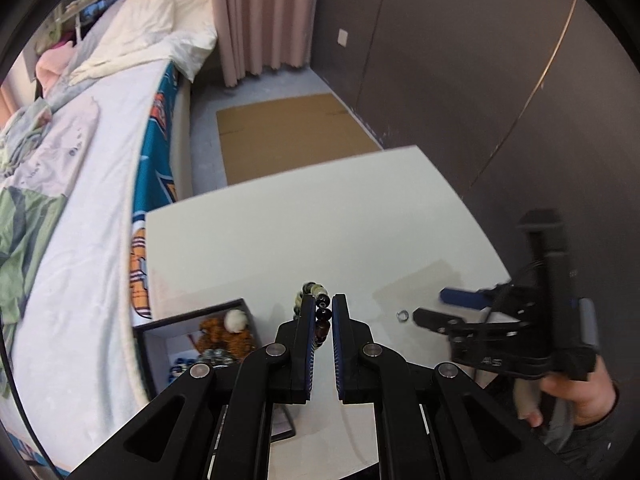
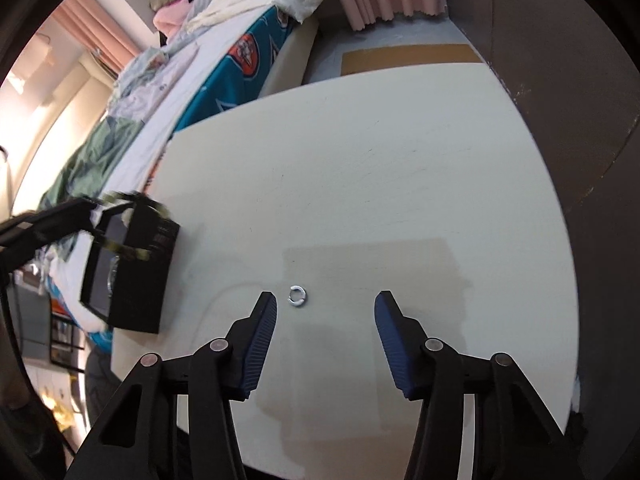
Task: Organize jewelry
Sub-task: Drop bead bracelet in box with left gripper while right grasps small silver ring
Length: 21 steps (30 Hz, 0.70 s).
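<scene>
two grippers work near the black box (image 2: 132, 276): the left gripper (image 1: 323, 312) is clamped on a bead bracelet (image 1: 320, 312) just beside it, the right gripper (image 2: 325, 308) is spread wide around a small ring (image 2: 297, 295) further from it.

- Both views are fisheye: straight lines bow, and the worktop (image 2: 400, 160) edges curve strongly toward the frame rim, where a black circular vignette closes in.
- Light is soft, even and indoor; the worktop reads pale and evenly lit in the left wrist view.
- In the right wrist view, the upper left corner is overexposed with warm glare washing out the wall beside the curtain (image 2: 96, 36).
- A faint rectangular darker patch lies on the worktop near its near edge around the ring (image 2: 297, 295).
- The left gripper (image 2: 90, 216) smears with motion blur there, as does the box (image 2: 132, 268) top.
- The right gripper (image 1: 444, 308) looks slightly soft in the left wrist view.
- The dark wall (image 1: 460, 80) stays dim.
</scene>
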Tool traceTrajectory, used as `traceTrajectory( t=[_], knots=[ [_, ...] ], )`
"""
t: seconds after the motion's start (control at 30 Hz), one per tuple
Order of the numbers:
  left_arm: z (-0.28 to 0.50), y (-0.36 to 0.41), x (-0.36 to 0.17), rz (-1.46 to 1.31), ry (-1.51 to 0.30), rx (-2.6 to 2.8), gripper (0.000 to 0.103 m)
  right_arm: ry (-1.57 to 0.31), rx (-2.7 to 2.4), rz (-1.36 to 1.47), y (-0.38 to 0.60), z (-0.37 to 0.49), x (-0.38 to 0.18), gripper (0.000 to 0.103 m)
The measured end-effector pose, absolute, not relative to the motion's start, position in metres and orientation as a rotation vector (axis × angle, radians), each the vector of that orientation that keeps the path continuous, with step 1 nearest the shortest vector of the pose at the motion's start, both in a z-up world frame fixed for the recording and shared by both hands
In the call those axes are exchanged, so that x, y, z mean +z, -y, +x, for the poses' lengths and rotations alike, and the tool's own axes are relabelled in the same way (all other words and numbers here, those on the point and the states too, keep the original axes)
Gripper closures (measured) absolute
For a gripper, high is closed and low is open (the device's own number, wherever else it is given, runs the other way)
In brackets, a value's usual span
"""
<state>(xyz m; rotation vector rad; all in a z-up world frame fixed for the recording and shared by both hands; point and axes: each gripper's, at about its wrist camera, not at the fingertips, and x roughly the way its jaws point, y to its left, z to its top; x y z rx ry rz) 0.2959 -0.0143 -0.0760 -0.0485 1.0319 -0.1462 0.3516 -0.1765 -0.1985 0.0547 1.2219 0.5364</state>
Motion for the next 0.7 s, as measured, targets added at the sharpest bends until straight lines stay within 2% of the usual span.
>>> traceTrajectory(
  t=[0.07,0.23,0.33,0.43,0.5,0.7],
  knots=[
    [0.292,0.009,-0.07,-0.054,-1.021,-0.138,0.095,-1.234,0.537,0.044,0.171,0.354,-0.202,0.064],
    [0.284,-0.006,-0.06,-0.073,-0.996,-0.129,0.095,-1.246,0.511,-0.022,0.156,0.353,-0.205,0.067],
    [0.279,-0.013,-0.057,-0.081,-0.986,-0.123,0.095,-1.246,0.506,-0.054,0.146,0.351,-0.205,0.077],
    [0.276,-0.021,-0.054,-0.091,-0.98,-0.115,0.095,-1.235,0.477,-0.116,0.138,0.347,-0.205,0.082],
    [0.272,-0.026,-0.051,-0.096,-0.973,-0.11,0.095,-1.23,0.453,-0.161,0.135,0.343,-0.205,0.089],
    [0.261,-0.047,-0.047,-0.15,-0.963,-0.082,0.095,-1.198,0.441,-0.186,0.138,0.332,-0.192,0.091]
  ],
)
